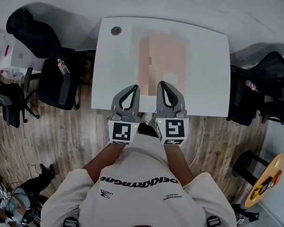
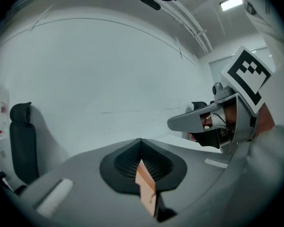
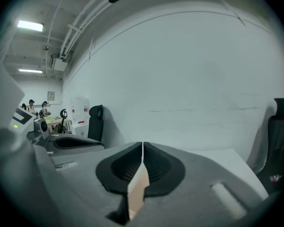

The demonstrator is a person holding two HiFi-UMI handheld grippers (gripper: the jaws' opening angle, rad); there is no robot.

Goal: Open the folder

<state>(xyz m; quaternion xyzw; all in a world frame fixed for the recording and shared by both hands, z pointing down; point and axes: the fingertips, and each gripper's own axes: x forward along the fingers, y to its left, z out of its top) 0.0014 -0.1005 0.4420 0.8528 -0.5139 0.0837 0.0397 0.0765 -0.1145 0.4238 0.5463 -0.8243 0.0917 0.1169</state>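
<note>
A tan folder (image 1: 162, 63) lies closed and flat in the middle of the white table (image 1: 109, 79). Both grippers hover side by side over the table's near edge and point at the folder's near end. My left gripper (image 1: 136, 86) is shut and holds nothing; its tips sit just left of the folder's near corner. My right gripper (image 1: 161, 82) is shut and empty too, with its tips over the folder's near edge. In the left gripper view the jaws (image 2: 141, 143) meet, and a sliver of folder (image 2: 146, 186) shows below them. The right gripper view shows the same: tips (image 3: 142, 145) together, folder (image 3: 137, 190) beneath.
Black office chairs stand to the left (image 1: 42, 56) and right (image 1: 270, 89) of the table. A round cable grommet (image 1: 116, 30) sits in the table's far left corner. A yellow round stand (image 1: 265, 181) is at the lower right on the wood floor.
</note>
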